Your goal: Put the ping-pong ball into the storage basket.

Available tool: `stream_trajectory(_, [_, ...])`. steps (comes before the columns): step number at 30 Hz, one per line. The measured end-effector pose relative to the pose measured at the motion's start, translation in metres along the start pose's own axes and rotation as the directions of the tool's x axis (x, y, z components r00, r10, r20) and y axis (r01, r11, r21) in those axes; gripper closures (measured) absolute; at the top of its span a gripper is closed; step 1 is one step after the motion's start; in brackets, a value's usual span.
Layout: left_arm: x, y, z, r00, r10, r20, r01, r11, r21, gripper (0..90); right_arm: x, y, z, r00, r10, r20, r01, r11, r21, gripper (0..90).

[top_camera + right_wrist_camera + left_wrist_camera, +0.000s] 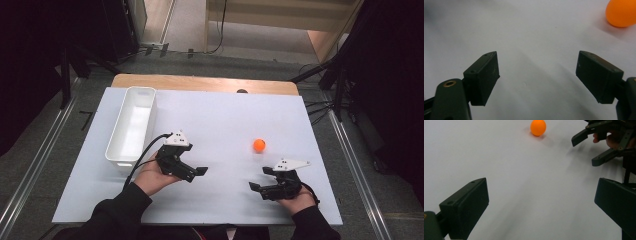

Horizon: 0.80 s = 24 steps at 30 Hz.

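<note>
From above, your left tool [196, 172] and right tool [261, 178] gape empty over the bench [220, 125], the orange ball [259, 145] beyond the right one; both gripper views show wide jaws, ball ahead.

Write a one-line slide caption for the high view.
Two open hand-held tools, left and right, rest on a white table between a white bin and an orange ball.

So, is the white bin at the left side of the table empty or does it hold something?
Empty. In the high view the white bin shows only its bare white inside, and the orange ball lies outside on the table.
</note>
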State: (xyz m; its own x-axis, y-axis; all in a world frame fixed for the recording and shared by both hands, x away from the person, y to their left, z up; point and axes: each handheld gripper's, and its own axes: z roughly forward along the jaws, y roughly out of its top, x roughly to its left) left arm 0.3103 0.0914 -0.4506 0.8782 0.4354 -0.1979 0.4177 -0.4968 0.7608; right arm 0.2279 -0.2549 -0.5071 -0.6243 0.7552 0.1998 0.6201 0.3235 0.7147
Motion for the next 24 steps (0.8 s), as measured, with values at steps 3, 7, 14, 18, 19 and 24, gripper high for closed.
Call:
stream_trajectory(3, [0.001, 0.003, 0.003, 0.9998, -0.006, -0.017, 0.006, 1.0000, -0.002, 0.0, 0.000, 0.000, 0.000, 1.0000, 0.000, -0.002, 0.000, 1.000, 0.000, 17.6])
stream_trajectory(7, [0.001, 0.007, 0.007, 0.9998, 0.009, -0.016, -0.009, 1.0000, 0.003, 0.0, 0.000, 0.000, 0.000, 1.0000, 0.003, 0.002, -0.003, 1.000, 0.002, 17.6])
stream_trajectory(14, [0.004, 0.014, 0.015, 1.0000, 0.000, 0.006, 0.000, 1.0000, -0.001, 0.0, 0.000, 0.000, -0.001, 0.9999, 0.016, 0.000, -0.016, 1.000, -0.002, 17.6])
stream_trajectory(18, [0.006, 0.020, 0.018, 0.9999, -0.002, 0.017, 0.002, 1.0000, -0.007, 0.0, -0.001, 0.001, -0.001, 0.9994, 0.034, 0.005, -0.034, 0.999, -0.006, 17.6])
stream_trajectory(19, [0.006, 0.022, 0.019, 0.9999, -0.003, 0.017, 0.003, 1.0000, -0.007, 0.0, -0.001, 0.001, 0.000, 0.9994, 0.035, 0.004, -0.035, 0.999, -0.007, 17.6])
stream_trajectory(24, [0.007, 0.029, 0.024, 0.9998, -0.002, 0.020, 0.002, 1.0000, -0.006, 0.0, -0.001, 0.000, -0.001, 0.9993, 0.038, 0.007, -0.038, 0.999, -0.006, 17.6])
